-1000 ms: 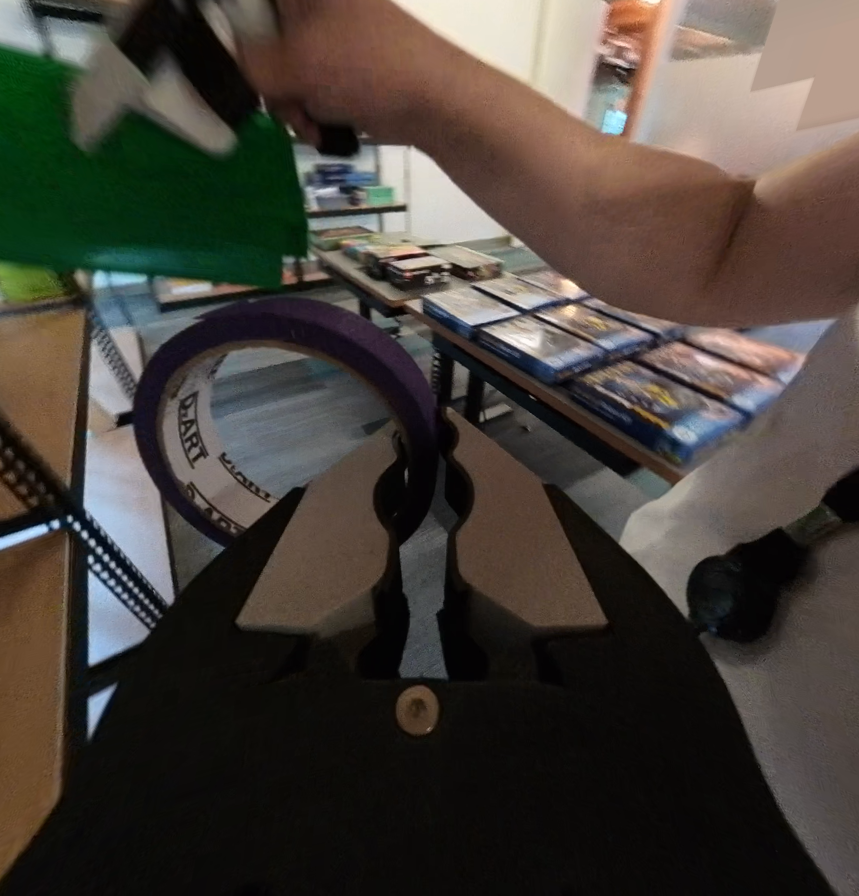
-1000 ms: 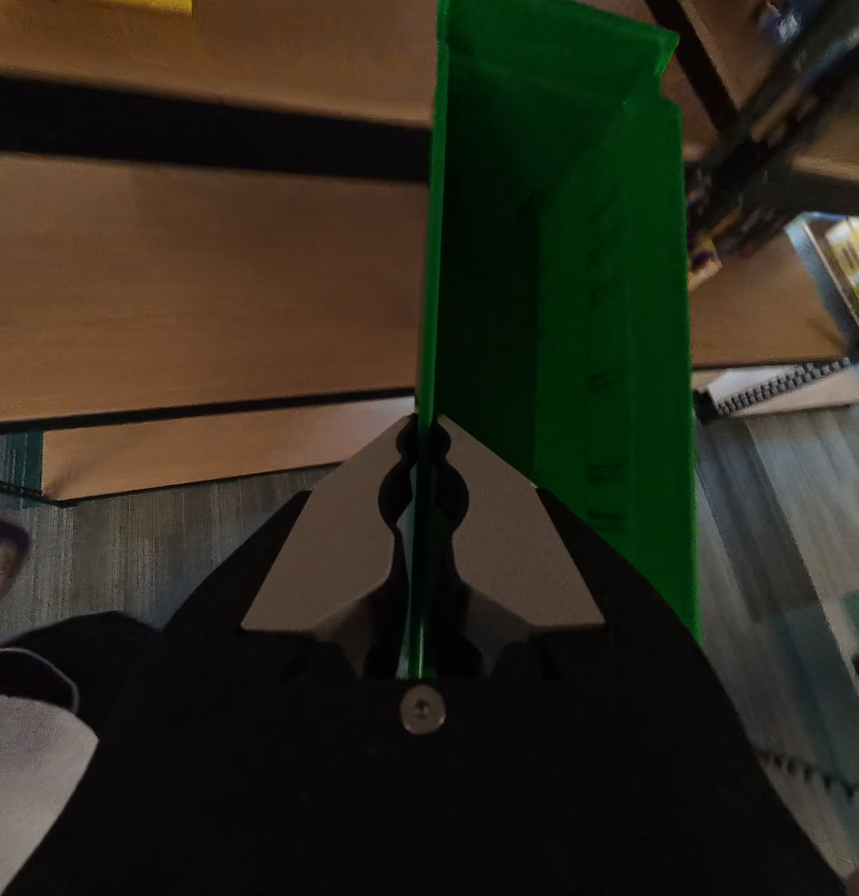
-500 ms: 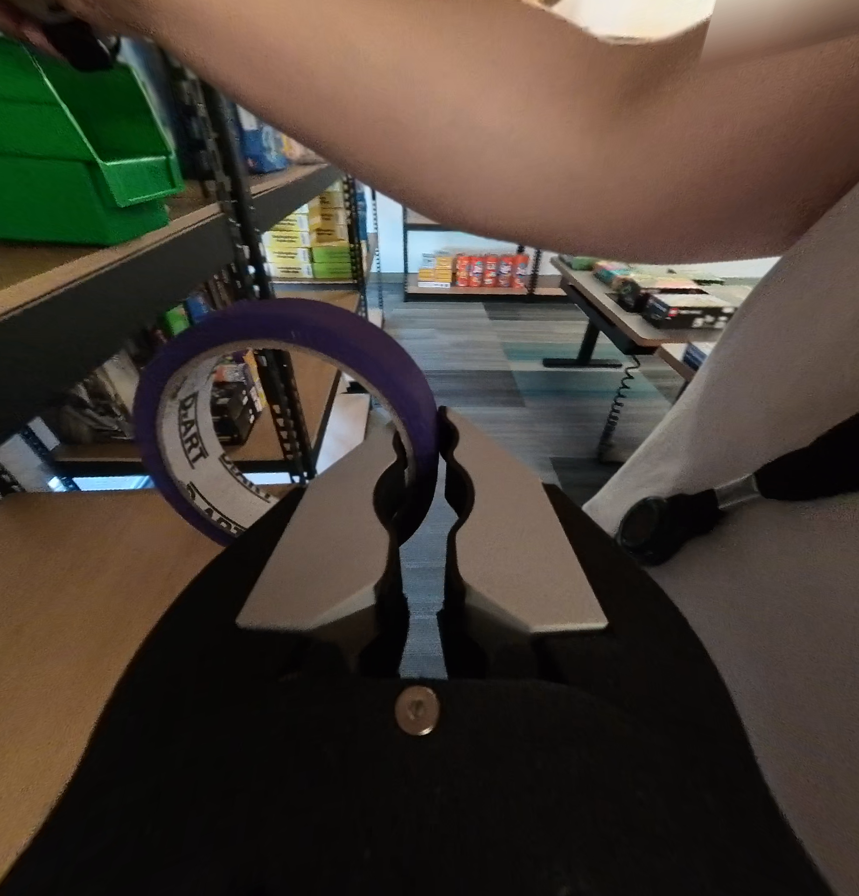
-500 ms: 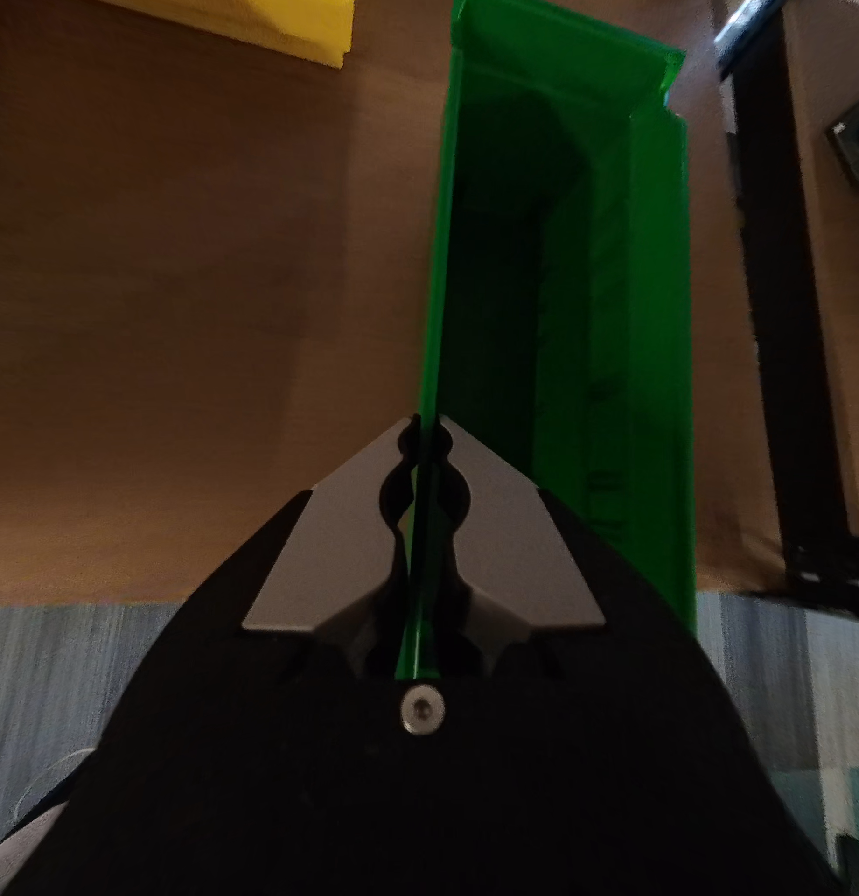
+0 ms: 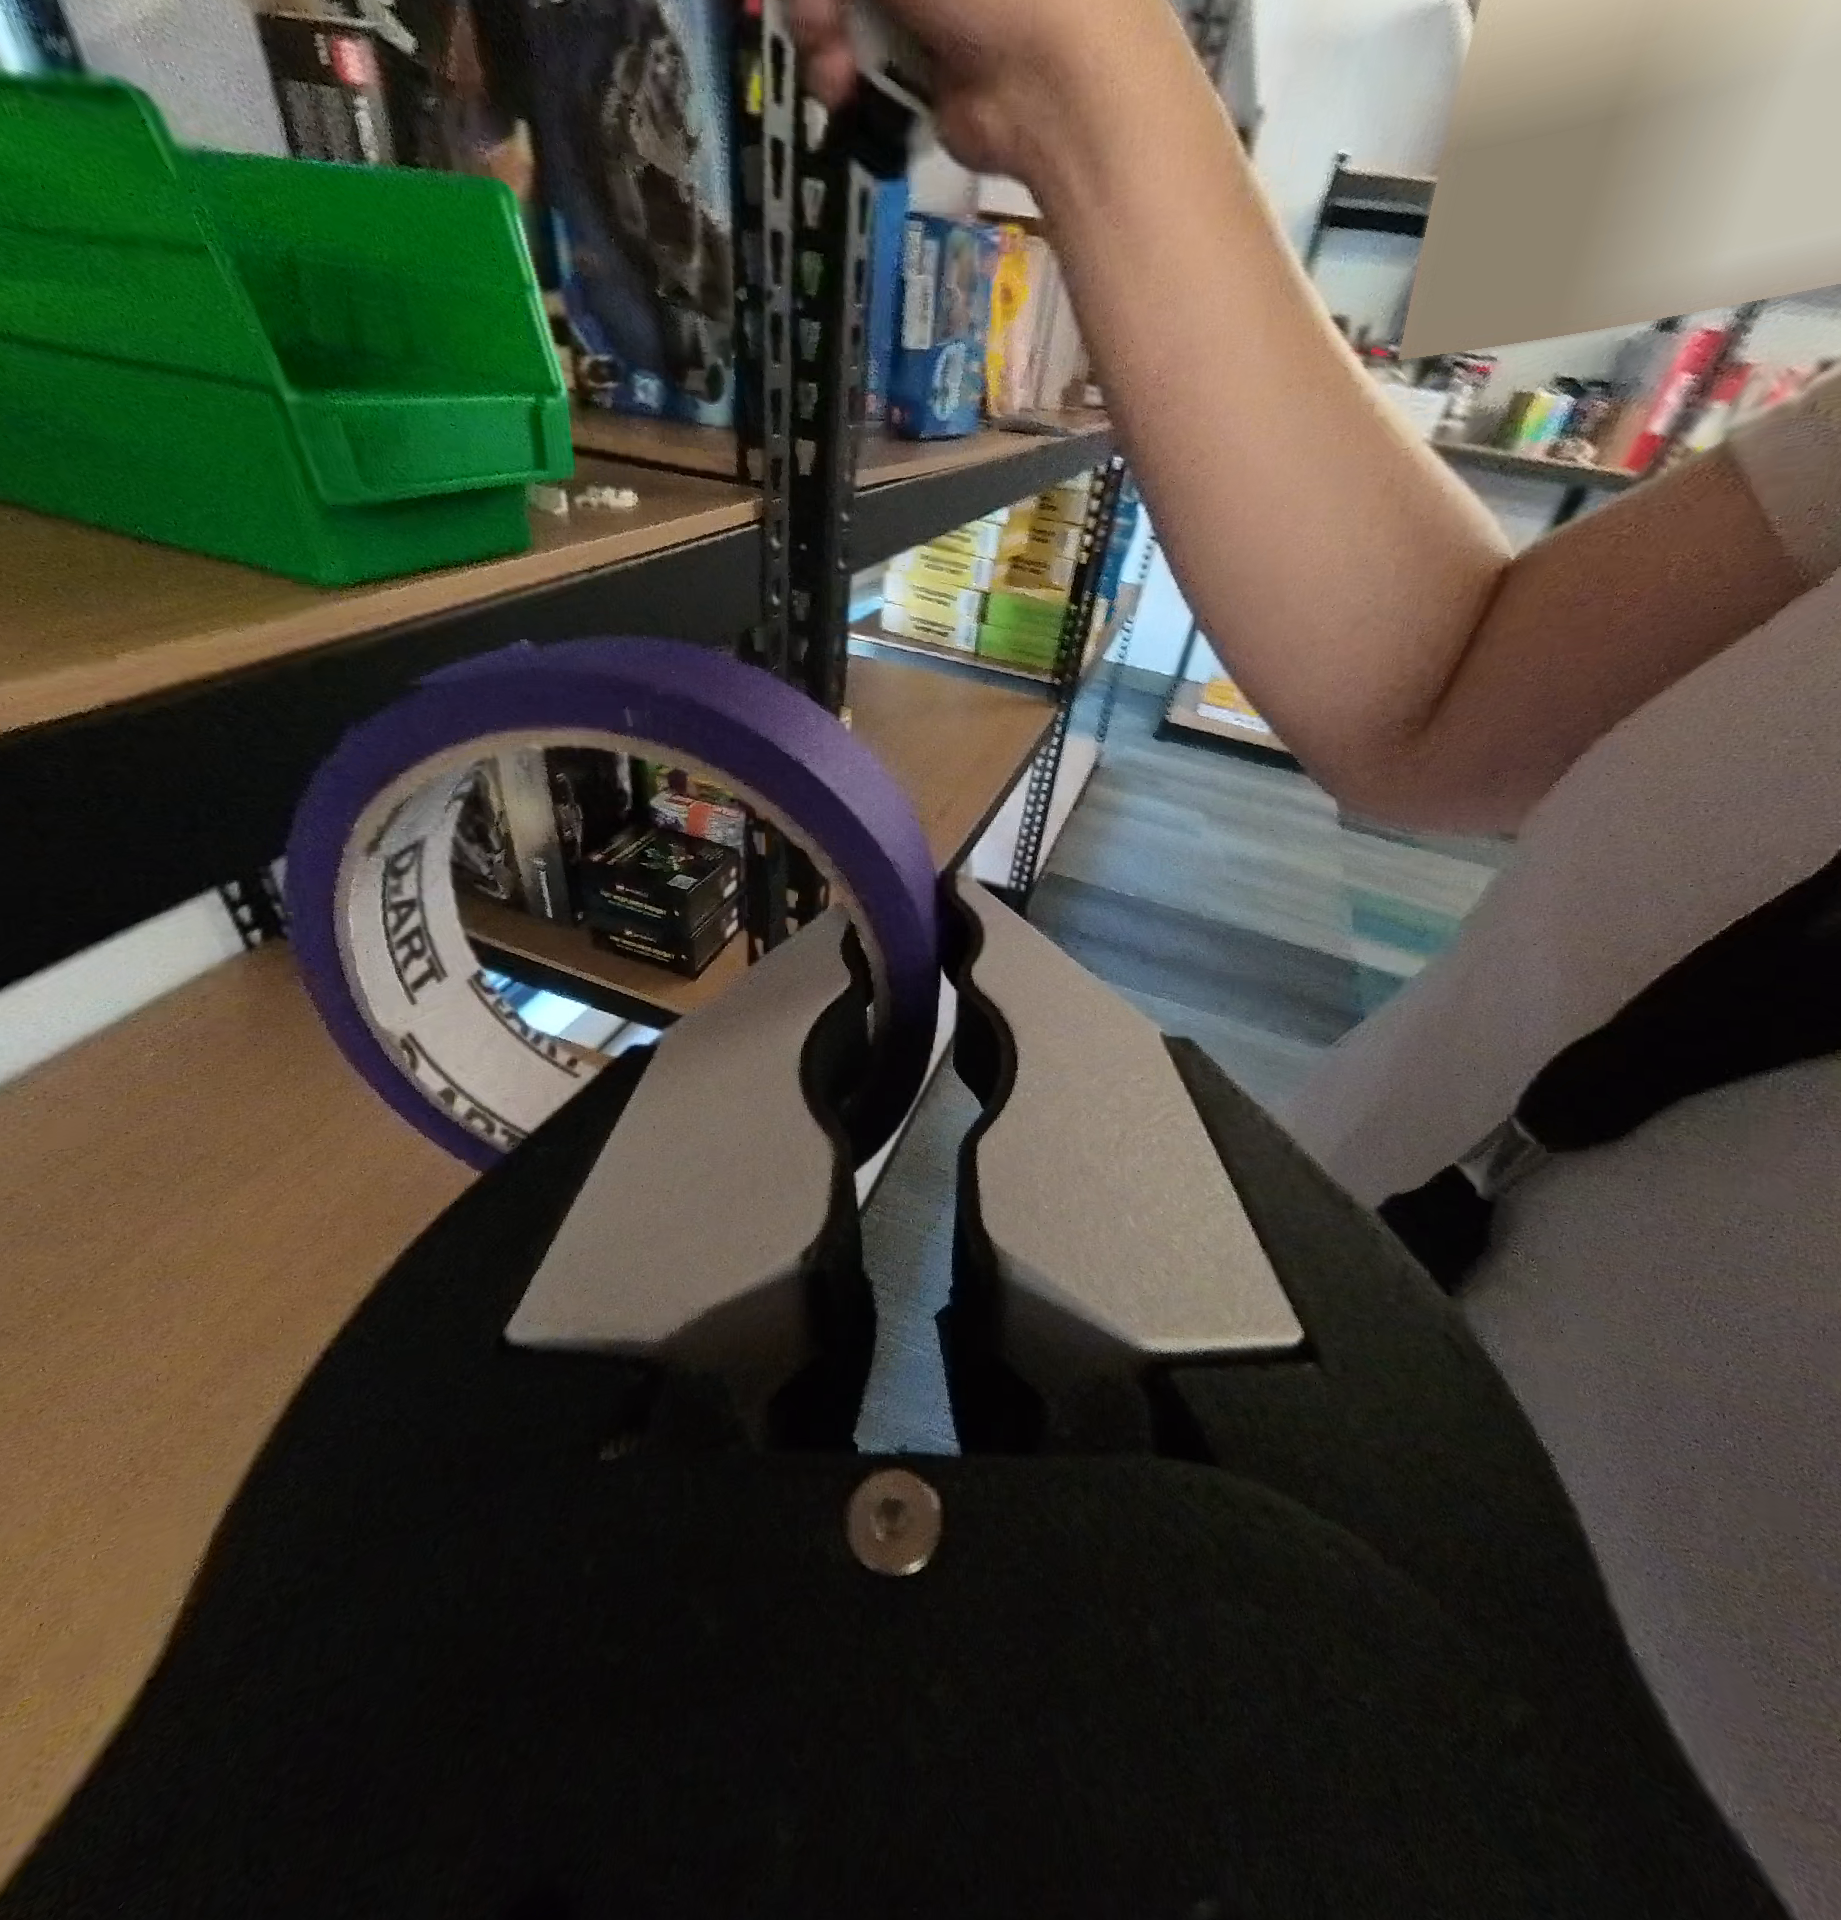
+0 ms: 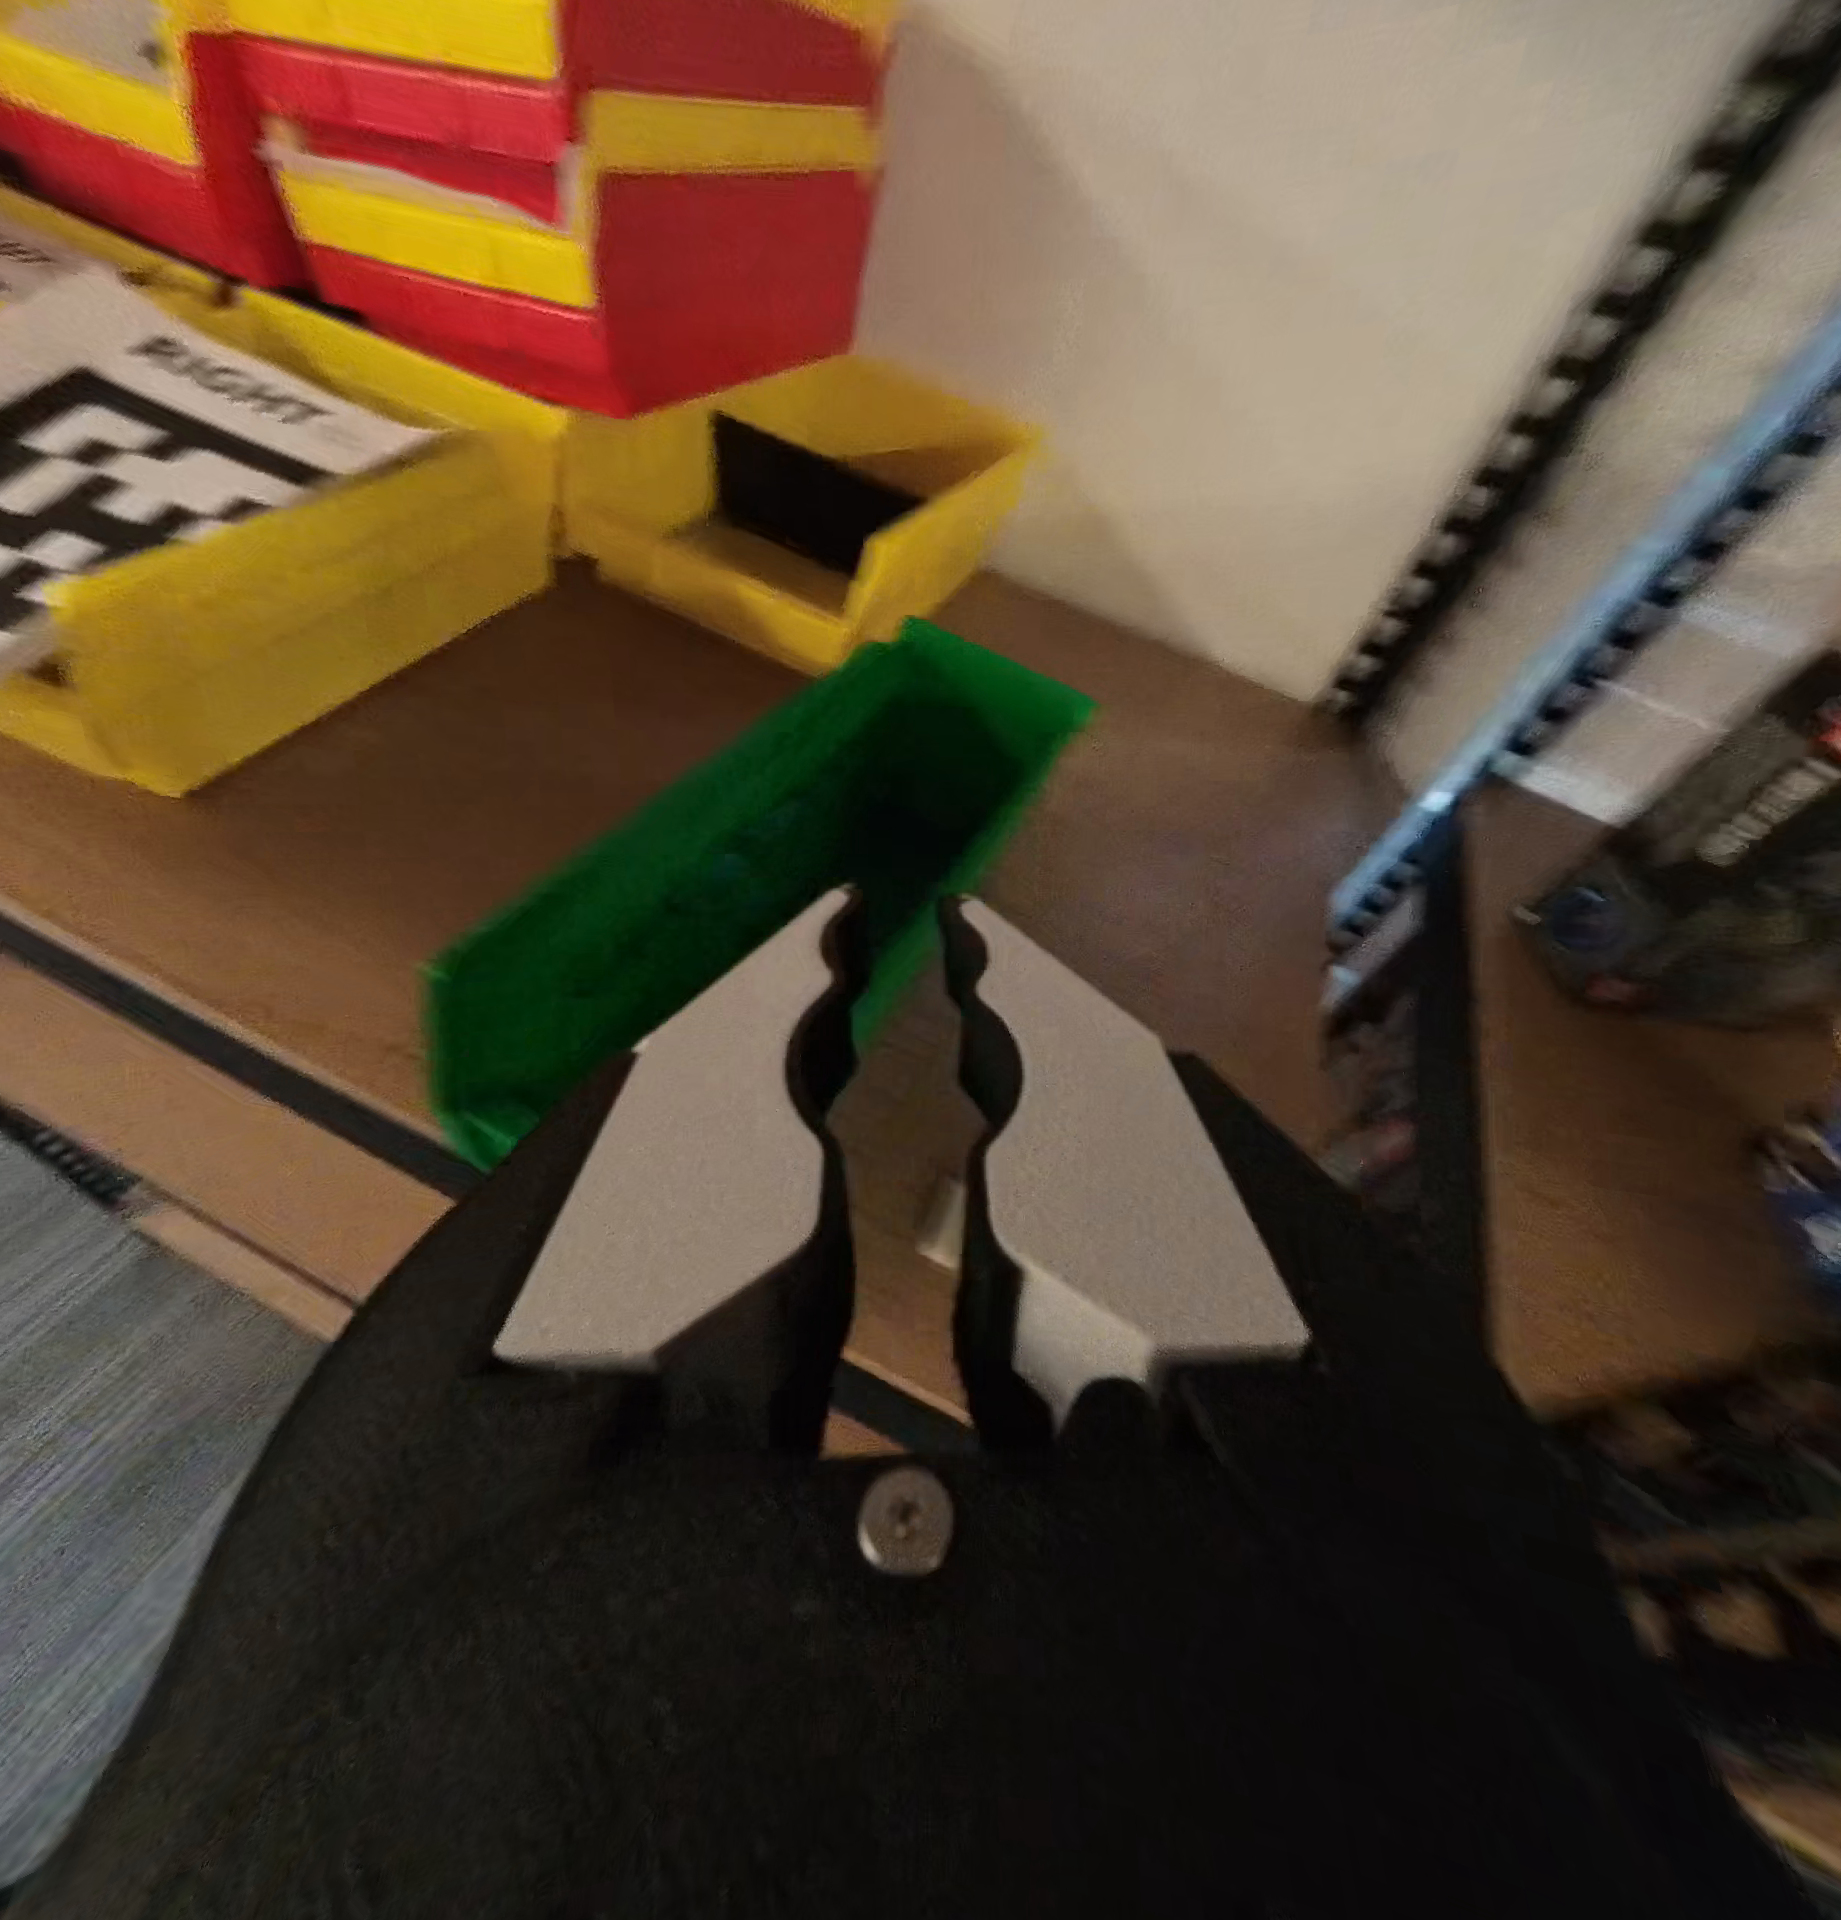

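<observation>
Two grippers here, and only one has anything in it. Your left gripper point(image 5: 942, 914) is clamped on the tape point(image 5: 604, 883), a purple roll with a white printed core. One finger sits inside the ring, the other presses the outside, so the roll's wall is pinched between them. The roll stands on edge and sticks out to the left of the fingertips, in the air above a wooden shelf board point(image 5: 168, 1195). You can look straight through its hole at dark boxes point(image 5: 656, 883) on a lower shelf farther back.

Up and to the left, a green bin point(image 5: 251, 343) sits on the higher shelf point(image 5: 376, 613), well apart from the tape. A black slotted post point(image 5: 802, 416) rises behind the roll. Your other arm point(image 5: 1259, 436) reaches up across the right side, with the hand point(image 5: 957, 94) at the top by that post.

Your right gripper point(image 6: 895, 914) has its fingers apart, nothing between them. The picture is blurry, but the tips sit just at the near end of the green bin point(image 6: 750, 894), which rests on the brown shelf point(image 6: 272, 852). Whether they touch it, I can't tell. Behind it are yellow bins point(image 6: 272, 582), one holding a card with a black-and-white marker point(image 6: 116, 457), and red-and-yellow bins point(image 6: 583, 208) stacked against the pale wall point(image 6: 1259, 312).
</observation>
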`<act>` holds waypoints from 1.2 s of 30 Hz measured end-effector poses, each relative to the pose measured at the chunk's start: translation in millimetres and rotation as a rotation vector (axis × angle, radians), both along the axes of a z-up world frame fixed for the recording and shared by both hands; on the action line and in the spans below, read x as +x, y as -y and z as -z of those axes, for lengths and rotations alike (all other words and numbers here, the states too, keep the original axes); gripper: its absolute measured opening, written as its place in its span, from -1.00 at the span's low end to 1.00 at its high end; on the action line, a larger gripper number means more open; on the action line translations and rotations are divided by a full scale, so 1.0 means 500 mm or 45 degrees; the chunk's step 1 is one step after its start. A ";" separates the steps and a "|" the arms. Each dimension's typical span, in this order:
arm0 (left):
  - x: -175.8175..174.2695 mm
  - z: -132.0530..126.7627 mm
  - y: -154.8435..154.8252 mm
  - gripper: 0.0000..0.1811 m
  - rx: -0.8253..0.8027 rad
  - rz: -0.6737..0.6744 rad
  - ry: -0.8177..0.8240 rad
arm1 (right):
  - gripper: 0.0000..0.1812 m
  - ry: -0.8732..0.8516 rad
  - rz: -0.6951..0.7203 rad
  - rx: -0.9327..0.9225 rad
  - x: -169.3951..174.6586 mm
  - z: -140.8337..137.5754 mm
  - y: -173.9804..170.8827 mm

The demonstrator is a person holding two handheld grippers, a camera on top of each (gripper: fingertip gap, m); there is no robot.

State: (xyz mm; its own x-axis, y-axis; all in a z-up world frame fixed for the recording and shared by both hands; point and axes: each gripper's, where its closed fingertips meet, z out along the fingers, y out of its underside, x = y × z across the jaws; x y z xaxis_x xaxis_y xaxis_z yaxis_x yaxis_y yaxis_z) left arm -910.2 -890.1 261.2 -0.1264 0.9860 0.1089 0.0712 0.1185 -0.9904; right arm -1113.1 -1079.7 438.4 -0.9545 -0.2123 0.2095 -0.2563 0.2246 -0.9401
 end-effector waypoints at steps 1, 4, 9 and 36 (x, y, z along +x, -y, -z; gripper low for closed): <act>-0.010 0.005 -0.010 -0.93 0.014 -0.037 -0.004 | -0.94 0.031 0.048 0.037 -0.065 0.021 -0.008; -0.042 0.025 -0.034 -0.93 0.032 -0.107 0.033 | -0.85 0.220 -0.051 0.376 -0.112 0.157 0.005; -0.091 0.007 -0.050 -0.93 0.014 -0.194 0.047 | -0.89 -0.036 -0.014 0.549 -0.102 0.294 0.041; -0.005 0.028 0.129 -0.93 -0.035 0.049 0.092 | -0.99 -0.176 -0.206 0.877 0.052 0.143 0.286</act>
State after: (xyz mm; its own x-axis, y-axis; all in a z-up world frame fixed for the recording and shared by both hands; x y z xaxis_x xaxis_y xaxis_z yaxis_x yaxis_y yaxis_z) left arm -912.5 -954.7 247.4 -0.0952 0.9927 0.0735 0.1463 0.0870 -0.9854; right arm -1086.9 -1222.7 367.1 -0.8743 -0.4761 0.0940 -0.4430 0.7039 -0.5552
